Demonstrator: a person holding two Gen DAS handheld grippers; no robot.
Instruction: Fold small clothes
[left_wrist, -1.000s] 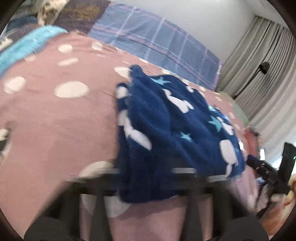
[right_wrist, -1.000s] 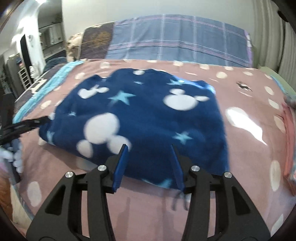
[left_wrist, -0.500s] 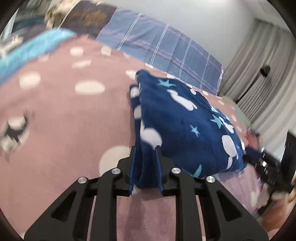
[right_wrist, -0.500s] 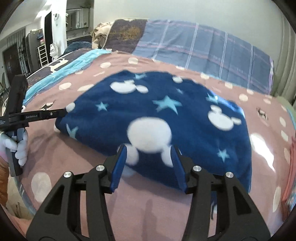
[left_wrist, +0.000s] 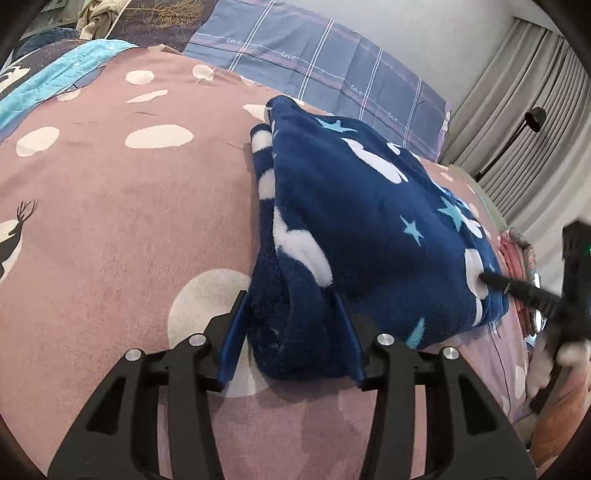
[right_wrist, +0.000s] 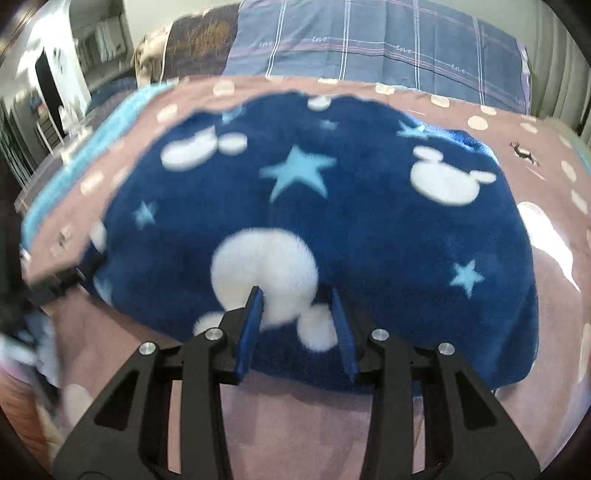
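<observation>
Bedspread (left_wrist: 110, 229), pink with pale dots, fills the space under my fingers. On it lies the folded navy fleece garment (left_wrist: 369, 221), its near edge bunched between both sets of fingers. I see my left gripper (left_wrist: 291, 332) spread around the thick corner fold; my right gripper (right_wrist: 297, 325) also stands apart, straddling the hem.

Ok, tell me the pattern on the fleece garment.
Navy fleece garment with white mouse heads and light-blue stars; right wrist view.
</observation>
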